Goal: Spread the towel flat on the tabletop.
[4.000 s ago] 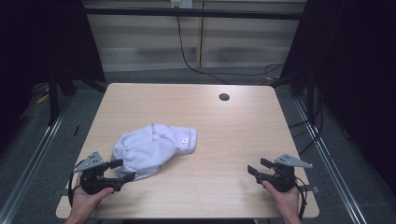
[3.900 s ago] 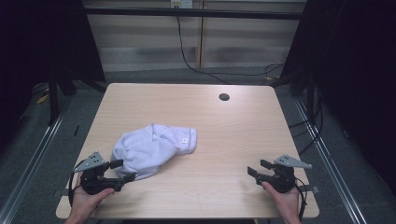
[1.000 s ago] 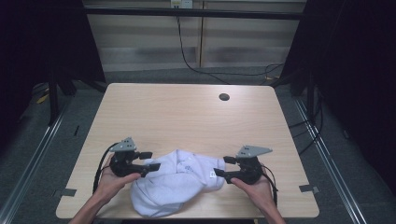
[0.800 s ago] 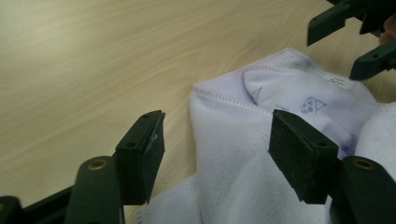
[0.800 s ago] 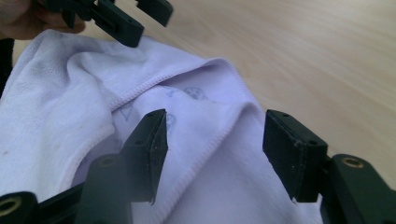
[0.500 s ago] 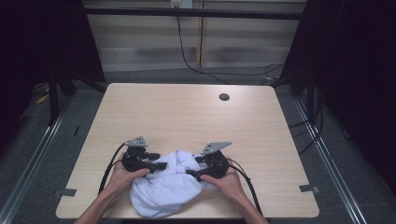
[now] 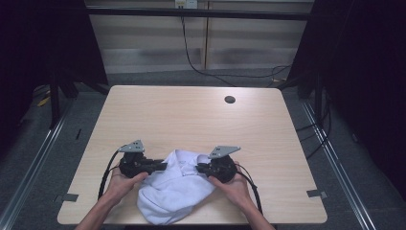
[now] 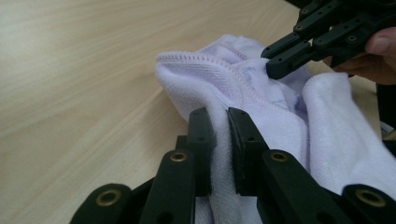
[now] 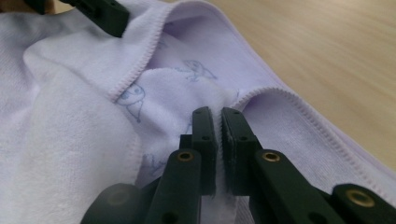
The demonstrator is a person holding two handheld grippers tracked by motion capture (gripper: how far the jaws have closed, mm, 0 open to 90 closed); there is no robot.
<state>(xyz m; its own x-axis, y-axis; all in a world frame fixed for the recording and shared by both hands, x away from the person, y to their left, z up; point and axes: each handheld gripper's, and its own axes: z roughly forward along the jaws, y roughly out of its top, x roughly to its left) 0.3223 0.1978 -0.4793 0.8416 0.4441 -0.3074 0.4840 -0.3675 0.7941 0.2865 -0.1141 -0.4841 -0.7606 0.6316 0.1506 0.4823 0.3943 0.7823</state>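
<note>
Now one towel (image 7: 174, 187), pale lilac, bunched at the near edge of the table (image 7: 191, 115), a fold spilling over the front. Two grippers on it, one at each side, tips facing inward. Left gripper (image 7: 164, 166) clamped on a thick fold at the towel's left edge, jaws just closed, cloth squeezed between the two pads (image 8: 204, 140). Right gripper (image 7: 198, 167) likewise just closed, pinching a ridge of cloth (image 9: 177, 100) beside the stitched hem, faint blue printed figures around it. Two hands behind the grippers, left hand (image 7: 122, 184) and right hand (image 7: 234, 187), forearms in from the bottom. One grey plate atop each gripper, two in all. One dark round hole (image 7: 230, 99) far back on the table, well apart from the towel.
</note>
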